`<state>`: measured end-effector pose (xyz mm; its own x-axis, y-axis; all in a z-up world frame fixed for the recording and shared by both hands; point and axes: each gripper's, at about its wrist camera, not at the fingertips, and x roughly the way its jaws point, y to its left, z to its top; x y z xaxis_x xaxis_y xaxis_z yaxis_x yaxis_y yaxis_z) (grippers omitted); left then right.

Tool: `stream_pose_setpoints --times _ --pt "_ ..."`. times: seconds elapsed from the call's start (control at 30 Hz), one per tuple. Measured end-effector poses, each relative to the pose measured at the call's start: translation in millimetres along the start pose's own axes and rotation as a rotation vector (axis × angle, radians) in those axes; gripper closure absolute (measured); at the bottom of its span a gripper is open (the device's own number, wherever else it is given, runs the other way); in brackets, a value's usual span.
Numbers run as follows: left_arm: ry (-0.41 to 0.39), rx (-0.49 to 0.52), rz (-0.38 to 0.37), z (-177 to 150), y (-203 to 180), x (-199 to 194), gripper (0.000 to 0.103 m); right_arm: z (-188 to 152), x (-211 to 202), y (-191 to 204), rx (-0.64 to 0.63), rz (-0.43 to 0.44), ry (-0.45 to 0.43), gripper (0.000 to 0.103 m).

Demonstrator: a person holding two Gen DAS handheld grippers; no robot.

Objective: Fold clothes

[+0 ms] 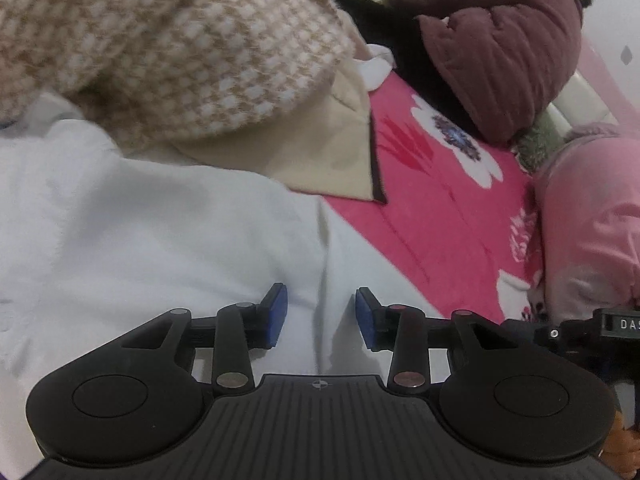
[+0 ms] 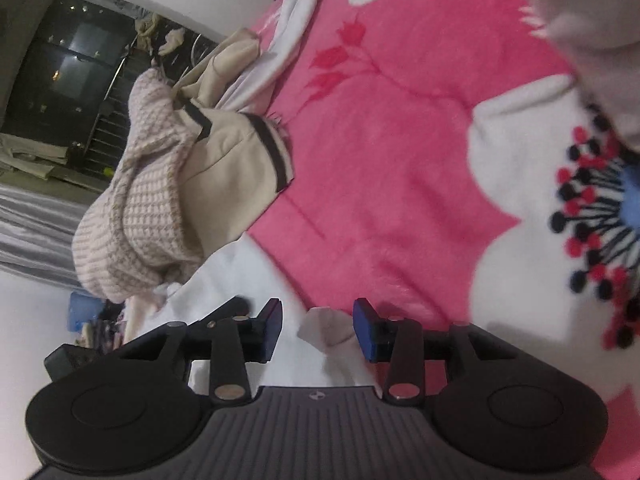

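A white fleece garment (image 1: 152, 232) lies spread on the pink flowered blanket (image 1: 436, 216). My left gripper (image 1: 321, 316) hovers open just over its surface near a seam, blue pads apart. In the right wrist view the same white garment (image 2: 248, 276) shows its edge on the blanket (image 2: 400, 152). My right gripper (image 2: 317, 326) is open, and a raised corner of the white cloth (image 2: 324, 326) stands between the pads without being pinched. A beige and white houndstooth knit (image 1: 180, 56) and a cream garment with dark trim (image 1: 320, 152) lie beyond it.
A maroon quilted jacket (image 1: 500, 52) and a pink padded garment (image 1: 592, 220) lie at the far side of the bed. The right gripper's body (image 1: 592, 332) shows at the right edge. Dark furniture (image 2: 68, 68) and the houndstooth knit (image 2: 140, 208) are left of the bed.
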<state>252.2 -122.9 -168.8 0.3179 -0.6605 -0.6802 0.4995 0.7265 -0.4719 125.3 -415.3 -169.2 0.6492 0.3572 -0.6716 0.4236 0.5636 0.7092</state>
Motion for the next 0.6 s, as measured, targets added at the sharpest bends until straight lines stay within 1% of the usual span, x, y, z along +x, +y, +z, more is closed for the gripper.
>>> stream_pose_setpoints --times 0.03,0.07,0.1,0.13,0.17,0.2,0.23,0.27,0.43,0.5,0.6 --pt "-0.009 -0.012 0.005 3 1 6 0.069 1 3 0 0.003 0.010 0.011 0.061" --pt "-0.018 -0.024 -0.002 3 2 7 0.076 1 4 0 0.001 0.013 0.013 0.064" --pt "-0.028 -0.037 -0.015 2 4 7 0.083 0 6 0 0.000 0.019 0.014 0.072" --pt "-0.038 -0.049 -0.028 2 6 7 0.087 0 7 -1 0.002 0.025 0.014 0.085" --pt "-0.048 -0.061 -0.041 1 8 7 0.094 -1 8 -1 0.003 0.030 0.014 0.090" --pt "-0.058 -0.074 -0.054 0 10 6 0.098 -2 8 -2 0.007 0.037 0.012 0.096" --pt "-0.068 -0.086 -0.067 0 12 6 0.100 -4 6 -6 0.025 0.052 -0.006 0.102" --pt "-0.078 -0.099 -0.080 -1 14 6 0.103 -6 4 -9 0.044 0.066 -0.023 0.102" --pt "-0.127 -0.161 -0.144 -5 23 5 0.103 -17 -8 -27 0.140 0.139 -0.109 0.102" --pt "-0.141 -0.179 -0.165 -6 26 5 0.103 -22 -6 -40 0.233 0.192 -0.126 0.102" --pt "-0.130 -0.173 -0.163 -9 26 8 0.103 -29 -3 -59 0.372 0.271 -0.152 0.102"
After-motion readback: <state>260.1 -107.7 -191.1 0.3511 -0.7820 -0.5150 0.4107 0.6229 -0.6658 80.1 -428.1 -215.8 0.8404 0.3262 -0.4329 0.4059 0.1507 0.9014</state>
